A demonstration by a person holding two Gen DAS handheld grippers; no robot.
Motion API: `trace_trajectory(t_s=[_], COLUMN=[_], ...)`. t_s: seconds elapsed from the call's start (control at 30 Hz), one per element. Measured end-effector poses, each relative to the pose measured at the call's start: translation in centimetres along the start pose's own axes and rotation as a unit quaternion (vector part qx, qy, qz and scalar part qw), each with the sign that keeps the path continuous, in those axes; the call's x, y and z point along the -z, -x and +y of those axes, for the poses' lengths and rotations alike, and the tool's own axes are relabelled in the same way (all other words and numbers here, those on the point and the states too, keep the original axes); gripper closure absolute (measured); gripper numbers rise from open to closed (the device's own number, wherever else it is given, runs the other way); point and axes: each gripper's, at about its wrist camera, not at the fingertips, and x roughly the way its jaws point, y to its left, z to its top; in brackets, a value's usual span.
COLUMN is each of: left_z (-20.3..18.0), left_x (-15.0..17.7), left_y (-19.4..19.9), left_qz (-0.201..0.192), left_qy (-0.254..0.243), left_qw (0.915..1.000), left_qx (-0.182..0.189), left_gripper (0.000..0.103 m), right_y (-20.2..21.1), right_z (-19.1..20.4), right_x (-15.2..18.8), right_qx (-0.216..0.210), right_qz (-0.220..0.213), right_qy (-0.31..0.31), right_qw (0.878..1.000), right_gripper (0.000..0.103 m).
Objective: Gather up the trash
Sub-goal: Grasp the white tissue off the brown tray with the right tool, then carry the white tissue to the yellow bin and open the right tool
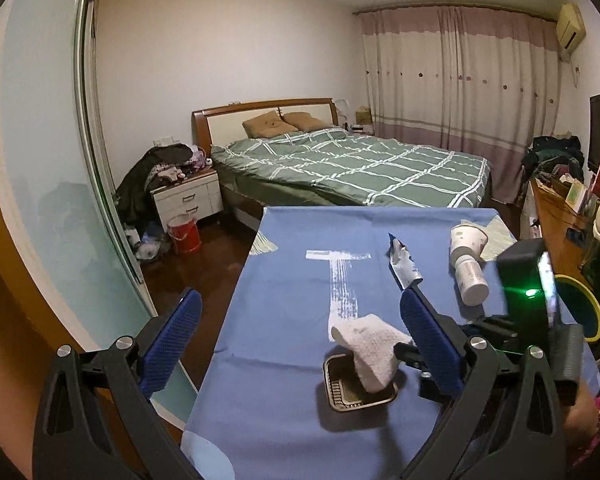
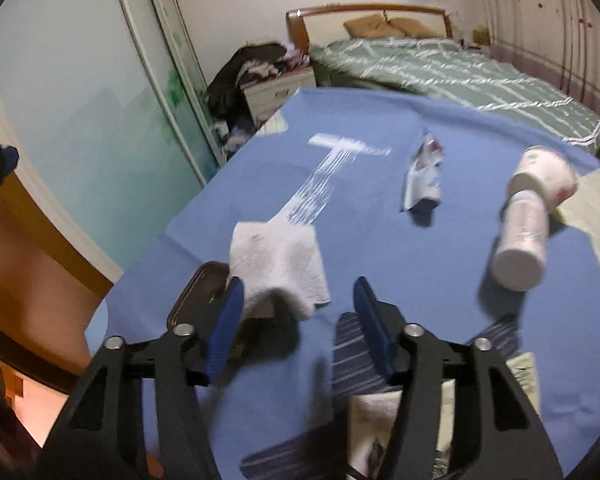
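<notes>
tissue (image 2: 278, 258) droops over the little tray (image 2: 198, 294) on the blue cloth (image 2: 360, 120). your right gripper (image 2: 298, 312) is spread wide beside it; your left gripper (image 1: 300, 340) is spread wide too.

no readable text, labels or numbers

We see matt blue cloth (image 1: 284, 280) covering the counter, with a streaky white painted mark (image 1: 342, 280) ahead of the left tool (image 1: 300, 344). That tool's finger pads (image 1: 172, 340) are dimpled blue rubber on matt black plastic. Just ahead of the right tool (image 2: 300, 304), a soft embossed paper towel (image 2: 276, 264) drapes over a dull foil tray (image 1: 358, 390). Farther ahead lie a crinkled glossy wrapper (image 2: 424, 180), a smooth plastic bottle (image 2: 520, 240) and a paper cup (image 2: 544, 174).
</notes>
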Motion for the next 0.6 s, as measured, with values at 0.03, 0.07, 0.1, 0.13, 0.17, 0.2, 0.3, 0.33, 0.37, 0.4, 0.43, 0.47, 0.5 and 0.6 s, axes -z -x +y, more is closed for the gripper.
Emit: trace_trajectory(t_s=[0.03,0.07,0.1,0.13,0.17,0.2,0.3,0.33,0.37,0.4,0.43,0.47,0.5,0.6], left_z=[0.0,0.0,0.1,0.2,0.2,0.2,0.0,-0.2,-0.5,-0.6,-0.8,-0.9,-0.9,-1.4], left_x=[0.1,0.2,0.4,0.5,0.7,0.8,1.1,1.2,1.3,1.3,1.2,1.3,1.3,1.6], left_y=[-0.3,-0.3,-0.6,-0.8,-1.2,-1.4,-2.0,-2.2,-2.3,-2.4,-2.5,-2.7,-2.5,-2.8], left_qz=[0.002,0.003,0.006,0.008,0.011,0.013,0.018,0.019,0.021,0.022,0.023,0.024,0.025,0.029], left_qy=[0.0,0.001,0.003,0.004,0.006,0.006,0.006,0.005,0.004,0.003,0.002,0.002,0.002,0.002], left_qw=[1.0,1.0,1.0,0.9999,0.9999,0.9999,0.9998,0.9997,0.9997,0.9996,0.9996,0.9995,0.9995,0.9993], left_qx=[0.001,0.002,0.004,0.005,0.007,0.008,0.012,0.014,0.016,0.017,0.019,0.02,0.02,0.025], left_gripper=[0.005,0.005,0.005,0.005,0.005,0.005,0.005,0.005,0.005,0.005,0.005,0.005,0.005,0.005], right_y=[-0.3,-0.6,-0.7,-0.7,-0.6,-0.4,1.0,1.4,1.7,2.5,2.8,3.3,3.7,5.4], right_z=[0.4,0.5,0.6,0.8,0.9,0.9,0.6,0.1,-0.2,-0.5,-0.8,-1.2,-1.4,-2.4], right_x=[0.2,0.2,0.3,0.4,0.4,0.4,0.2,0.1,0.0,-0.2,-0.4,-0.7,-0.9,-1.4], right_qx=[0.002,0.001,0.0,0.0,0.001,0.003,0.003,0.003,0.001,0.003,0.003,0.004,0.005,0.008], right_qz=[0.007,0.012,0.013,0.01,0.006,0.001,-0.022,-0.028,-0.034,-0.047,-0.052,-0.06,-0.064,-0.084], right_qy=[0.002,0.002,0.003,0.004,0.006,0.008,0.008,0.007,0.009,0.005,0.002,-0.003,-0.005,-0.017], right_qw=[1.0,1.0,1.0,1.0,1.0,1.0,1.0,1.0,0.999,0.999,0.999,0.998,0.998,0.996], right_gripper=[0.063,0.073,0.083,0.086,0.09,0.094,0.096,0.096,0.096,0.096,0.096,0.096,0.096,0.096])
